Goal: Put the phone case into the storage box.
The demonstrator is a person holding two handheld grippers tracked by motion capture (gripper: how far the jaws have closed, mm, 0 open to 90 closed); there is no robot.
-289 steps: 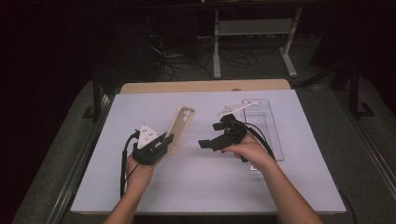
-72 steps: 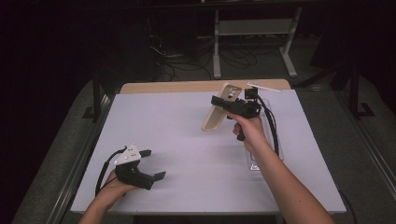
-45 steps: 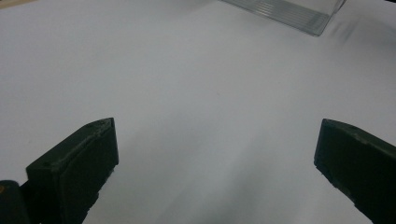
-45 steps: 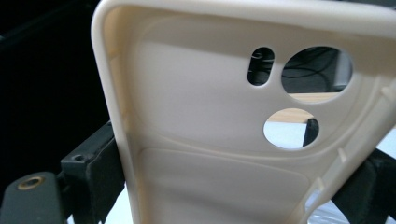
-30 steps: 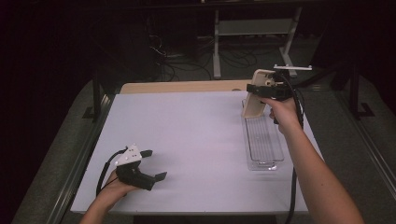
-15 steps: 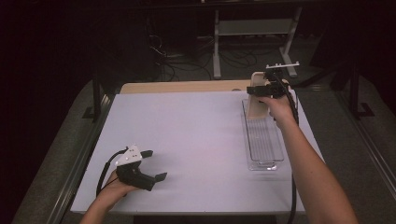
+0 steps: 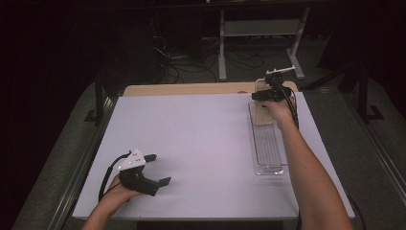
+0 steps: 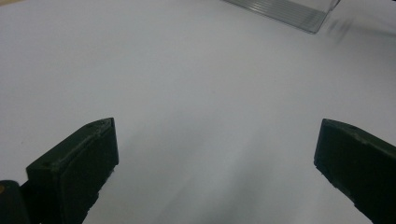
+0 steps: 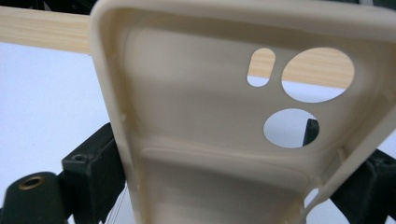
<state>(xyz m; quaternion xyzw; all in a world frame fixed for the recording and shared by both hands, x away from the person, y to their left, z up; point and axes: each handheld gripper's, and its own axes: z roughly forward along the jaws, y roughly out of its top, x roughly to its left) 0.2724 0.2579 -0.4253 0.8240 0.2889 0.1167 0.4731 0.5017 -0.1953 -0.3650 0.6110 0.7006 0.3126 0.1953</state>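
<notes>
A cream phone case (image 7: 261,109) with camera cut-outs (image 9: 224,121) is clamped across its width by my right gripper (image 7: 268,95), which is shut on it. The case hangs over the far end of a clear plastic tray (image 7: 268,152) at the table's right side. Whether it touches the tray I cannot tell. My left gripper (image 7: 153,170) rests on the white table near the front left, held by a hand. Its two black jaws stand wide apart with nothing between them (image 8: 215,168).
The white table top (image 7: 201,139) has a wooden strip (image 7: 186,89) along its far edge. The tray's near corner (image 8: 285,9) appears at the top of the left gripper view. Beyond the table lie dark floor, cables and a metal stand (image 7: 258,28).
My right gripper has carried the case from mid-table to the far right, over the tray's far end, and tipped it lower in the last second. The left gripper has stayed still.
</notes>
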